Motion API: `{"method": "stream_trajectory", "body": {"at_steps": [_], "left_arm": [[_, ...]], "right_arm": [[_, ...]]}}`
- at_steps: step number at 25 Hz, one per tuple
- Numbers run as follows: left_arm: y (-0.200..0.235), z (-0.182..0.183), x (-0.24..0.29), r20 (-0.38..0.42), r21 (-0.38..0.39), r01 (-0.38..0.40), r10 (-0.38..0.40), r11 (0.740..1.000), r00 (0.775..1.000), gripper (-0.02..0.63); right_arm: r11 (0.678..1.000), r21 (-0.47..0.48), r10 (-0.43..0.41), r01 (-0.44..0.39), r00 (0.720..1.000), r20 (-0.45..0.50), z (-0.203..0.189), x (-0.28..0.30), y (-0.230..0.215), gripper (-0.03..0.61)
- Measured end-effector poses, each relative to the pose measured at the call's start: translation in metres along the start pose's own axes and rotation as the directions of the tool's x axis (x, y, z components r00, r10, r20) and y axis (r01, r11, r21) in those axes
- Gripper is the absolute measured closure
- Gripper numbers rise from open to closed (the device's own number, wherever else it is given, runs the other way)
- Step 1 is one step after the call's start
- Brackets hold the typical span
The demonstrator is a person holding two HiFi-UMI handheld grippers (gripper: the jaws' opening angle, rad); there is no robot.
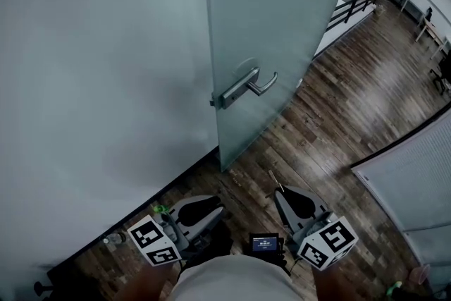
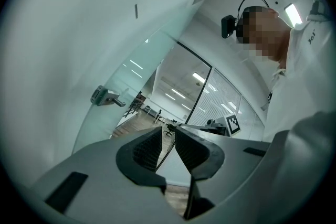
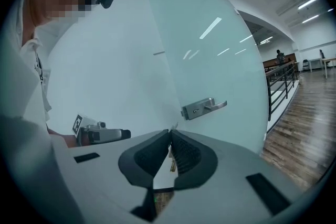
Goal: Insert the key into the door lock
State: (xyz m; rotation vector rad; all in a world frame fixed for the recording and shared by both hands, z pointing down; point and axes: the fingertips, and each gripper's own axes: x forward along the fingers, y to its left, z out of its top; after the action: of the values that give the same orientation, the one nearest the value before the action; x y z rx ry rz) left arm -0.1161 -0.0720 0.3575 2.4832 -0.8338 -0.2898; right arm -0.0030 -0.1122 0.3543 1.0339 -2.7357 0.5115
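Note:
The frosted glass door point(image 1: 275, 25) stands ajar, and its metal lever handle with the lock plate point(image 1: 243, 89) sits on its left edge. In the head view both grippers are low, well short of the door. My right gripper point(image 1: 280, 192) is shut on a thin key point(image 1: 275, 180) whose tip pokes out toward the door. In the right gripper view the key point(image 3: 172, 164) shows between the closed pads point(image 3: 184, 153), and the lock plate point(image 3: 197, 109) lies ahead, up and to the right. My left gripper point(image 1: 211, 206) is open and empty, with a gap at its tips point(image 2: 168, 131). The handle point(image 2: 105, 97) is far off at its left.
A pale wall point(image 1: 91, 81) fills the left beside the door, with a black baseboard point(image 1: 176, 183) at its foot. Dark wood floor point(image 1: 338, 109) runs beyond the door to a black railing point(image 1: 356, 7). A glass partition point(image 1: 416, 173) stands at the right. A small screen point(image 1: 265, 244) sits at my waist.

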Motion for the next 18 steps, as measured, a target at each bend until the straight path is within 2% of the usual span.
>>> {"method": "stream_trajectory", "body": {"at_steps": [7, 18], "left_arm": [[0.022, 0.011, 0.004, -0.016, -0.014, 0.006, -0.007, 1.0, 1.0, 0.528], [0.04, 0.022, 0.022, 0.02, -0.012, -0.065, 0.065, 0.998, 0.998, 0.528]], "right_arm": [[1.0, 0.008, -0.019, 0.019, 1.0, -0.017, 0.006, 0.018, -0.008, 0.557], [0.999, -0.022, 0.049, -0.049, 0.998, -0.042, 0.017, 0.038, -0.032, 0.557]]}}
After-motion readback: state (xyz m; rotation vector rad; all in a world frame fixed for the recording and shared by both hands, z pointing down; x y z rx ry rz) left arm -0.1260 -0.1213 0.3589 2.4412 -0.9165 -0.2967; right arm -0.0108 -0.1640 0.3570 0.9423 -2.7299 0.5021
